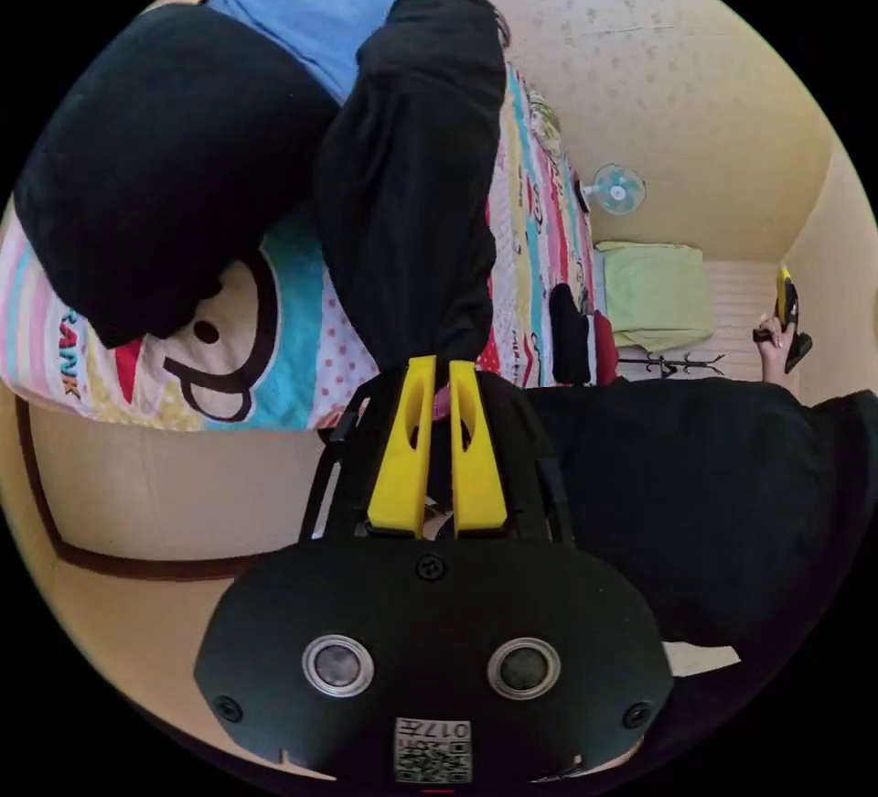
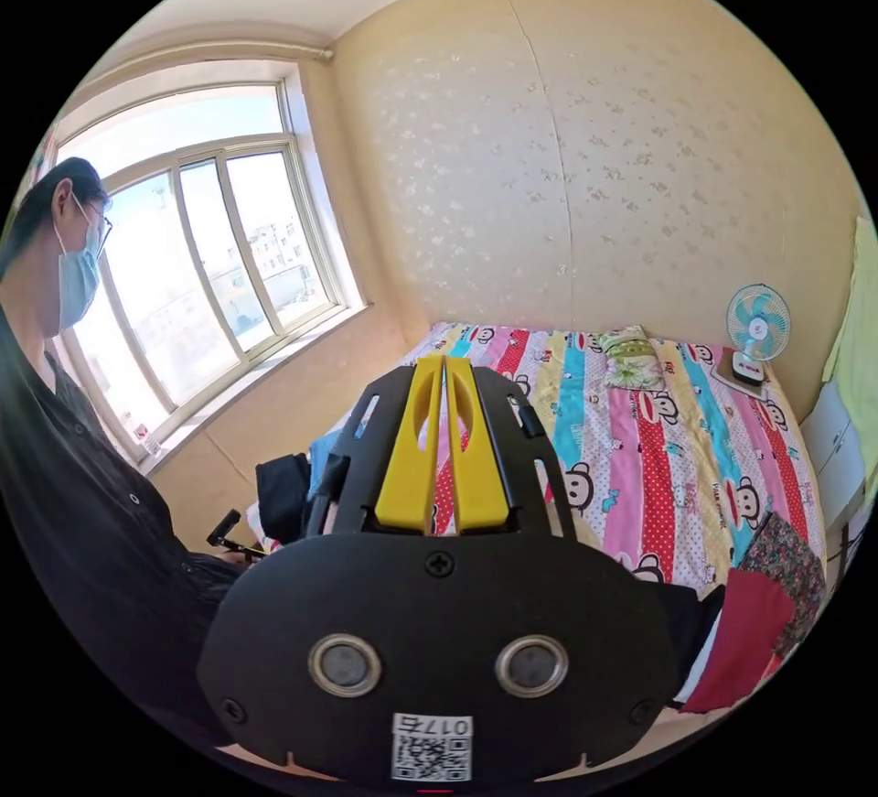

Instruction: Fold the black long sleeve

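Pinching the black long sleeve between its yellow jaws, the left gripper holds the cloth's near end; the garment stretches away across the bed. The right gripper, jaws pressed together and empty, hangs well apart.

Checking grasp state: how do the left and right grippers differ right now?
The left gripper has its jaws pinched on the end of a black sleeve lying across the cartoon bedsheet; the right gripper has its jaws closed with nothing between them. The left is down at the bed edge; the right is held up in the air, facing along the bed. Both have yellow jaws on black bodies.
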